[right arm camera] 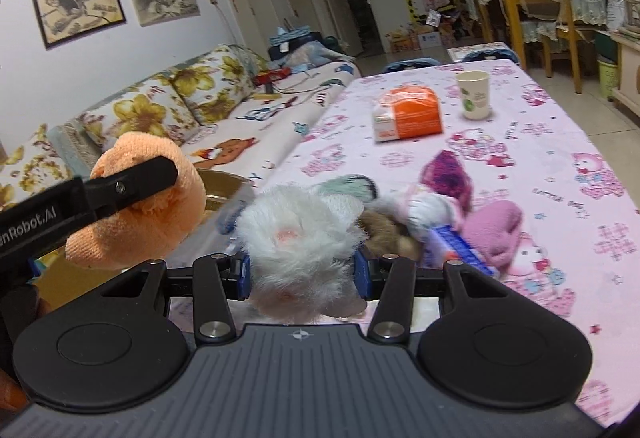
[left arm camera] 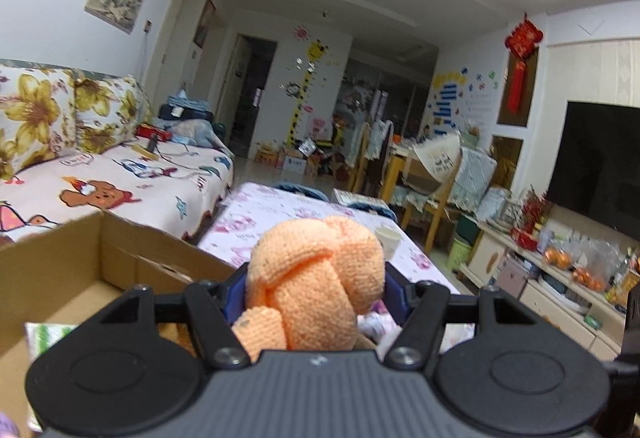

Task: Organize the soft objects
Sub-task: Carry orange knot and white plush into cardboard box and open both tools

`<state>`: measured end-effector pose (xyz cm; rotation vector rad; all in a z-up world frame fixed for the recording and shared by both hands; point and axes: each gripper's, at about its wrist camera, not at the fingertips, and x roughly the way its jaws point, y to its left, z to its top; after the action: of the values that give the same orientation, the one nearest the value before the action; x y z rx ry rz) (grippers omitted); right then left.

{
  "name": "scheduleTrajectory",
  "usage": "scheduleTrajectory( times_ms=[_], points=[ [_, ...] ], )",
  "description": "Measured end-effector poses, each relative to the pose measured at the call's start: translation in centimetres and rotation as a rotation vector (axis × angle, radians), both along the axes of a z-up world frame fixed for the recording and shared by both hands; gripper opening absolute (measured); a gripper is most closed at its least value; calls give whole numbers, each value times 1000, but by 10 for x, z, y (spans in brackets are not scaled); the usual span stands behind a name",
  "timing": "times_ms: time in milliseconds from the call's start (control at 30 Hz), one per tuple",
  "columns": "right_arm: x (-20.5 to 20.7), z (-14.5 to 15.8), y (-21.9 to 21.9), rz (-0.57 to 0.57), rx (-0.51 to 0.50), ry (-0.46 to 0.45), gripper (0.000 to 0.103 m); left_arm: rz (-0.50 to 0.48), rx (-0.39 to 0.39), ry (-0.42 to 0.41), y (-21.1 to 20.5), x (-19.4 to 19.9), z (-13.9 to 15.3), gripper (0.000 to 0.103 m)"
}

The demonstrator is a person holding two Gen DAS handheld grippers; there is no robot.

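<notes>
**Both grippers loaded, the box waiting at the left**

Low in the left wrist view, the left gripper (left arm camera: 316, 286) is closed on an orange knitted toy (left arm camera: 316, 274), squeezed between its blue-padded fingers and held in the air. At lower left stands an open cardboard box (left arm camera: 80, 250), with the pink tablecloth (left arm camera: 264, 213) beyond.

At bottom centre of the right wrist view, the right gripper (right arm camera: 302, 270) pinches a white fluffy toy (right arm camera: 300, 234). More soft toys, including a pink plush (right arm camera: 496, 234), lie in a heap on the cloth just right of it. An orange packet (right arm camera: 408, 113) and a paper cup (right arm camera: 474, 93) stand further up.

I judge this the carrying step: the orange toy looks bound for the box. The next move calls for swinging it over the opening, then loosening the grip.
</notes>
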<state>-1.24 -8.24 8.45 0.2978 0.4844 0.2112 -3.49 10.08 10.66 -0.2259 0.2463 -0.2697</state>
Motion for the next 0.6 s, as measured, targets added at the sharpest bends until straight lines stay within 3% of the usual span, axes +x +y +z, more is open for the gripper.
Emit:
scheduleTrajectory(
  times_ms=[333,600],
  points=[
    [14,9,41,137,38,-71,59,181,-34,-8,47,-6,8,66],
    [26,11,76,239,78,-111,59,347,-66,79,80,1,0,66]
  ],
)
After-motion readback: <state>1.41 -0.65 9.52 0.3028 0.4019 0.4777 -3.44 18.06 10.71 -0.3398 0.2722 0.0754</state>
